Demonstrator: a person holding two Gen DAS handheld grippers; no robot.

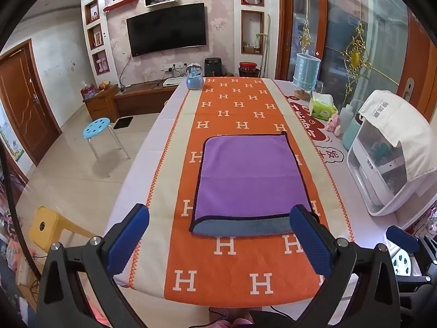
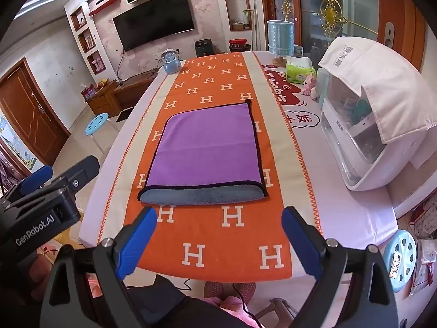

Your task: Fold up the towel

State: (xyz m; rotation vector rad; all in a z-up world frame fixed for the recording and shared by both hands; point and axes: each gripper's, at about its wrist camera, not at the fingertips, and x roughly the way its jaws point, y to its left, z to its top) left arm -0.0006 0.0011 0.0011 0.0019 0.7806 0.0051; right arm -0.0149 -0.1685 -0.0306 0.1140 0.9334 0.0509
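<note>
A purple towel (image 1: 251,175) with a dark hem lies flat on the orange H-patterned runner (image 1: 240,104), folded over so a grey-blue strip of its under layer shows along the near edge. It also shows in the right wrist view (image 2: 207,150). My left gripper (image 1: 218,227) is open and empty, held above the table's near end, its right finger over the towel's near right corner. My right gripper (image 2: 218,227) is open and empty, just short of the towel's near edge. The left gripper's body (image 2: 54,191) shows at the left of the right wrist view.
A white appliance under a cloth cover (image 2: 363,114) stands at the table's right side. A tissue pack (image 1: 323,106), a blue cylinder (image 1: 307,71) and bottles sit at the far right, a snow globe (image 1: 194,76) at the far end. Blue stools (image 1: 98,128) stand on the floor.
</note>
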